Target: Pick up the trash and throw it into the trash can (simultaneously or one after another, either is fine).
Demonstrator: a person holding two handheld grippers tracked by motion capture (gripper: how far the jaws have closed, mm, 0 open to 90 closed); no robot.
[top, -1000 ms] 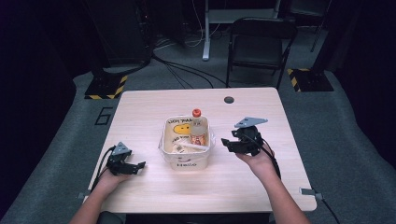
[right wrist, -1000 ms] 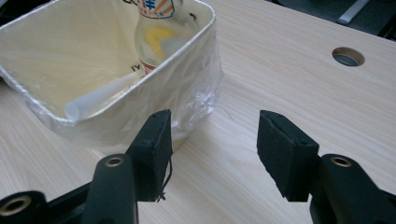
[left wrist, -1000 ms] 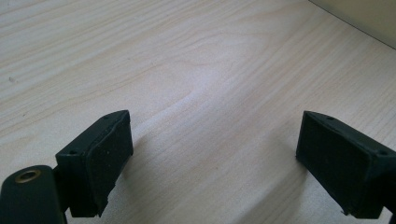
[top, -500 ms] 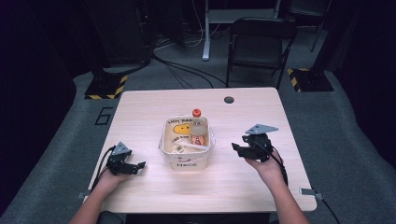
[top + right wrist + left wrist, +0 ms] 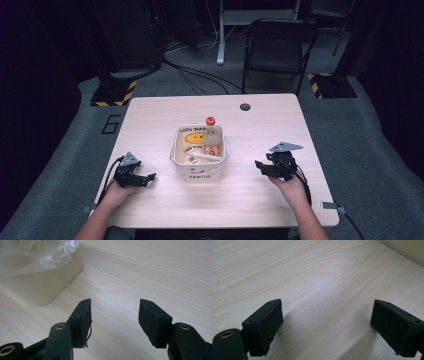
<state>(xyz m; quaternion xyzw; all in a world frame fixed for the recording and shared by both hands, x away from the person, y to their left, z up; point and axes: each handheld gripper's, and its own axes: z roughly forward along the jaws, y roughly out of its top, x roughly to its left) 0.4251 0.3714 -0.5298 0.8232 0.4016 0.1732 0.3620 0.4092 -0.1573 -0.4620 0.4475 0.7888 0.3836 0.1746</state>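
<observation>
A cream bin (image 5: 199, 170) lined with a clear plastic bag stands at the middle of the wooden table (image 5: 260, 125). In it are a small bottle with a red cap (image 5: 212, 135), a yellow smiley item (image 5: 192, 139) and some packets. My left gripper (image 5: 148, 179) rests low on the table to the bin's left, open, with bare wood between its jaws (image 5: 325, 322). My right gripper (image 5: 260, 166) sits low to the bin's right, open and holding nothing (image 5: 114, 317). The bin's corner (image 5: 42, 282) shows at the upper left of the right gripper view.
A dark round hole (image 5: 245, 107) is set in the table near its far edge. A black folding chair (image 5: 277, 50) stands behind the table. A yellow-and-black striped base (image 5: 112, 92) lies on the floor at the far left, another (image 5: 330, 85) at the far right.
My right gripper has come down and moved to the right, away from the bin's rim, to just above the table. The left gripper has stayed where it was.
</observation>
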